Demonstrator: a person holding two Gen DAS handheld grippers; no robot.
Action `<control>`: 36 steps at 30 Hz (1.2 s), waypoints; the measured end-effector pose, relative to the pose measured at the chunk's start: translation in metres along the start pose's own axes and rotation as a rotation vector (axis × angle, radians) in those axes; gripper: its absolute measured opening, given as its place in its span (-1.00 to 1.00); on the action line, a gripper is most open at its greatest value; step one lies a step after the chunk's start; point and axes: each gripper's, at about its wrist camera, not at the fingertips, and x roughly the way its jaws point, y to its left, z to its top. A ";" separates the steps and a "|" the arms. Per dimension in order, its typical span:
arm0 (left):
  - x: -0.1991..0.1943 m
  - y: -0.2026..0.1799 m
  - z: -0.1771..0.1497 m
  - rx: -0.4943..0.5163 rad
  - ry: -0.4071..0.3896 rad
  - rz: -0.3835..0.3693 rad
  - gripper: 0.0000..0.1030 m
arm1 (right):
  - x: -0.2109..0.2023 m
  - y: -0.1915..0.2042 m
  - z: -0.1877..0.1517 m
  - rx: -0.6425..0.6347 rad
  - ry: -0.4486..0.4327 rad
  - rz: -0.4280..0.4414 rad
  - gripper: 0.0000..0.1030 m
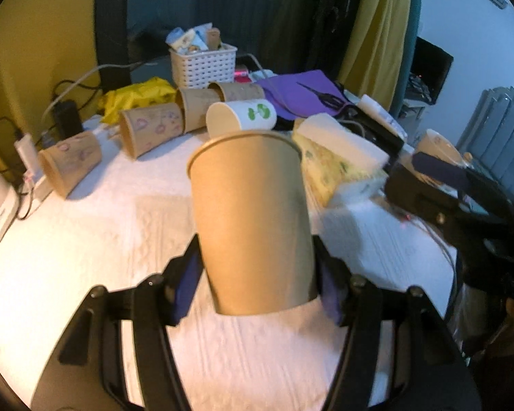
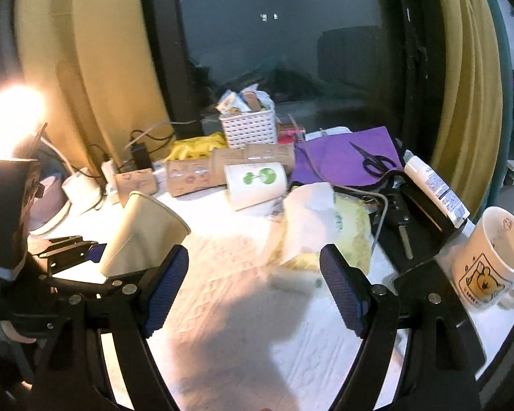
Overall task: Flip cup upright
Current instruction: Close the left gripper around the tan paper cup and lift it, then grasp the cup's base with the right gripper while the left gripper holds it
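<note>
The left gripper (image 1: 257, 274) has its fingers clamped on the lower wall of a plain brown paper cup (image 1: 250, 212), one blue pad on each side near the closed base. The cup is carried rim-up, its mouth tilted a little toward twelve o'clock, and its base appears to sit just above the white cloth of the desk (image 1: 85, 239); whether it touches yet cannot be told. Gripping low on the narrow end probably keeps the thin rim from being squashed and leaves the base free to meet the cloth flat. In the right wrist view the same cup (image 2: 144, 229) shows at nine o'clock, leaning, with the left tool behind it.

The right gripper (image 2: 253, 287) hangs over bare cloth with its fingers wide apart and nothing between them, apparently kept back so the left has room.

At twelve o'clock from the held cup a white cup with a green leaf print (image 1: 243, 116) lies on its side, and a row of patterned brown cups (image 1: 150, 126) lies tipped over toward ten o'clock, likely waiting for the same treatment. A white basket (image 1: 204, 66) stands behind them. A mug (image 2: 493, 260) stands upright at the right gripper's three o'clock, near the desk edge.

The flip looks nearly finished: what remains is levelling the cup, setting it down and letting go.
</note>
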 end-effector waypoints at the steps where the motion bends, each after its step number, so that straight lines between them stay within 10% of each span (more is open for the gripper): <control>1: -0.008 0.002 -0.006 -0.002 -0.009 -0.001 0.18 | -0.004 0.005 -0.002 -0.005 -0.001 -0.001 0.58; 20: -0.105 0.011 -0.116 -0.004 -0.124 -0.092 0.18 | -0.079 0.116 -0.057 -0.097 -0.012 0.051 0.58; 36: -0.166 -0.008 -0.202 0.110 -0.341 -0.005 0.18 | -0.109 0.172 -0.096 0.005 0.085 0.443 0.58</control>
